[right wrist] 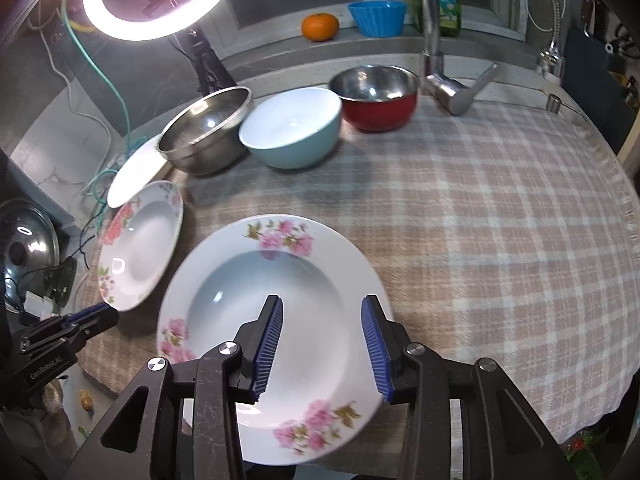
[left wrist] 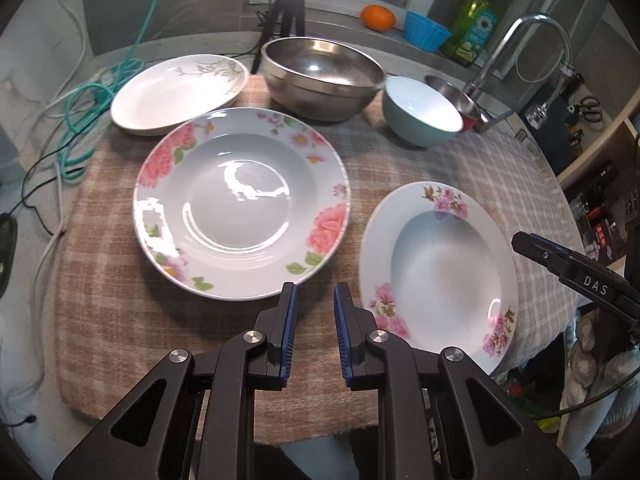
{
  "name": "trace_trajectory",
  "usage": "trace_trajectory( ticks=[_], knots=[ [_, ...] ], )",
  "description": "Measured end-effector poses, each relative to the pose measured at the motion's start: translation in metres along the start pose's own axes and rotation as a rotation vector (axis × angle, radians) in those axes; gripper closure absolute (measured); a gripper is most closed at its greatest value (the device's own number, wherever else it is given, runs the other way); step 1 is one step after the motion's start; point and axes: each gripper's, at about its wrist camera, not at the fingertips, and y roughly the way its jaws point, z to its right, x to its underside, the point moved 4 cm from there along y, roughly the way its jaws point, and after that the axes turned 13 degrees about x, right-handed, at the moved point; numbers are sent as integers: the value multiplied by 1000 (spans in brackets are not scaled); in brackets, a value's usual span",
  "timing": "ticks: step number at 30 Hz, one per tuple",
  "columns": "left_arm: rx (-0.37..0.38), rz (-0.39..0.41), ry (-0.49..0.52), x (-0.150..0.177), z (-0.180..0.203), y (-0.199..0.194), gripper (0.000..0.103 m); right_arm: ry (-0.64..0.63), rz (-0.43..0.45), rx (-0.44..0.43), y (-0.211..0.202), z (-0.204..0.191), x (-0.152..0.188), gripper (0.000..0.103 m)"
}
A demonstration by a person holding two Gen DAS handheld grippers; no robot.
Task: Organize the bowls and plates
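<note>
In the left wrist view, the left gripper (left wrist: 315,292) stood with its jaws narrow and nothing between them, poised over the checked cloth (left wrist: 120,312). Just ahead of the left jaw lay the rose plate (left wrist: 242,204); to the right of the right jaw lay the pink-flowered plate (left wrist: 438,276). Well ahead stood the steel bowl (left wrist: 322,76), the white oval dish (left wrist: 180,94) and the blue bowl (left wrist: 422,112). In the right wrist view, the right gripper (right wrist: 322,306) had its jaws parted wider above the pink-flowered plate's well, its pads (right wrist: 270,344) clear of the plate. Far ahead stood the red bowl (right wrist: 378,98).
</note>
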Motion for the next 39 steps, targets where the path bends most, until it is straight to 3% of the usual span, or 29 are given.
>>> trace_trajectory(
  ticks=[7, 18, 22, 29, 39],
  knots=[
    [-27, 30, -94, -4, -39, -11, 86, -16, 25, -94, 1, -36, -11, 65],
    [-56, 89, -206, -12, -94, -30, 86, -113, -6, -86, 18, -93, -28, 65],
    [-30, 93, -244, -15, -108, -31, 76, -113, -31, -117, 25, -108, -34, 65],
    [25, 73, -294, -24, -128, -23, 76, -79, -102, -175, 45, -125, -46, 65],
    [63, 60, -318, -36, -142, -10, 76, -77, -154, -184, 72, -142, -60, 66]
  ],
)
